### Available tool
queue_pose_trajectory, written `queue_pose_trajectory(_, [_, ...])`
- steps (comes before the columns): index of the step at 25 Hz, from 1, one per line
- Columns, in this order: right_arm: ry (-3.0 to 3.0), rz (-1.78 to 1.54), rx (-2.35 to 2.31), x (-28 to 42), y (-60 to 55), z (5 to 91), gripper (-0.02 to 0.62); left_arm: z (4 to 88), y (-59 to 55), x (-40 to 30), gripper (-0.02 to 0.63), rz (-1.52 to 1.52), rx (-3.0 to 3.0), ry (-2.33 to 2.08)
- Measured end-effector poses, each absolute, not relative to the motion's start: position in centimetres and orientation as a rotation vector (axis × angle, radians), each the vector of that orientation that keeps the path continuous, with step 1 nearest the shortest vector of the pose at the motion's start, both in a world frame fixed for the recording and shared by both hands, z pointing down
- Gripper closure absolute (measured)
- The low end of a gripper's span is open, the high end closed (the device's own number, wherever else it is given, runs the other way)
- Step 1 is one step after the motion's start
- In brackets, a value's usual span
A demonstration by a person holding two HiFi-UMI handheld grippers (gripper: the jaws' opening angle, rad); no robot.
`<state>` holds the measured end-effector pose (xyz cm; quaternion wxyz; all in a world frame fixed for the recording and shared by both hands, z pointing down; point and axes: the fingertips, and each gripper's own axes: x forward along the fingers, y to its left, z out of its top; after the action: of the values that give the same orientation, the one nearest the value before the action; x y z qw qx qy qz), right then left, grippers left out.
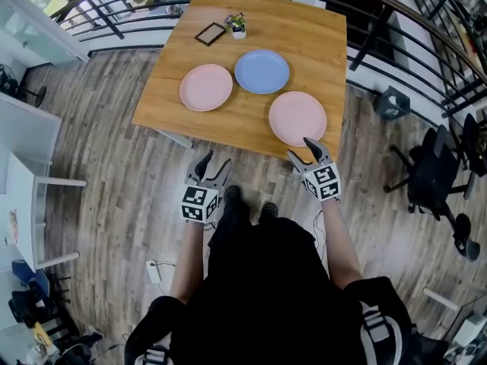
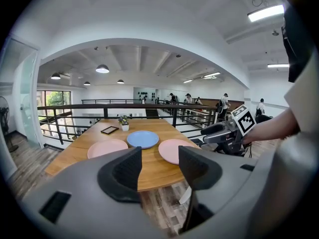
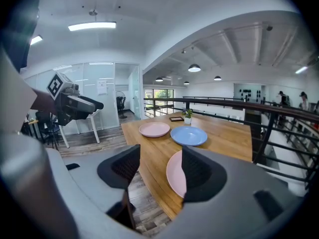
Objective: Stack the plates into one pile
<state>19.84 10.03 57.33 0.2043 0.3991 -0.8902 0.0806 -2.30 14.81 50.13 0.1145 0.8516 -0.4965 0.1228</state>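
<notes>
Plates lay apart on the surface point(image 1: 304, 36): the left pink plate point(image 1: 205, 87), the blue plate point(image 1: 262, 71) behind, the near pink plate point(image 1: 297, 118) by the front edge. The left tool point(image 1: 215, 166) and the right tool point(image 1: 303, 150) hung open, empty. Stacking seemed not yet begun; next, the right tool likely needed the near pink plate's rim between its jaws.

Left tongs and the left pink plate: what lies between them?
Only bare tabletop and floor separate left tongs from left pink plate, in head view.

Bright, even daylight plus ceiling lamps point(image 3: 194, 68); sharp focus; strong fisheye edges, dark corners.
</notes>
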Motion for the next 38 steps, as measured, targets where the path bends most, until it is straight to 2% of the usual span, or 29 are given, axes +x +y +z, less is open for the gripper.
queue_pose_trajectory(8, [-2.44,0.239,1.152,19.0,8.9,57.5,0.322,50.0,11.7,-2.2,0.37,0.321,2.554,-1.361])
queue_pose_trajectory(38, [-2.282,0.357,1.413,12.3,-0.8,59.7,0.324,51.5,-3.2,-9.2,0.37,0.371,2.692,-1.053])
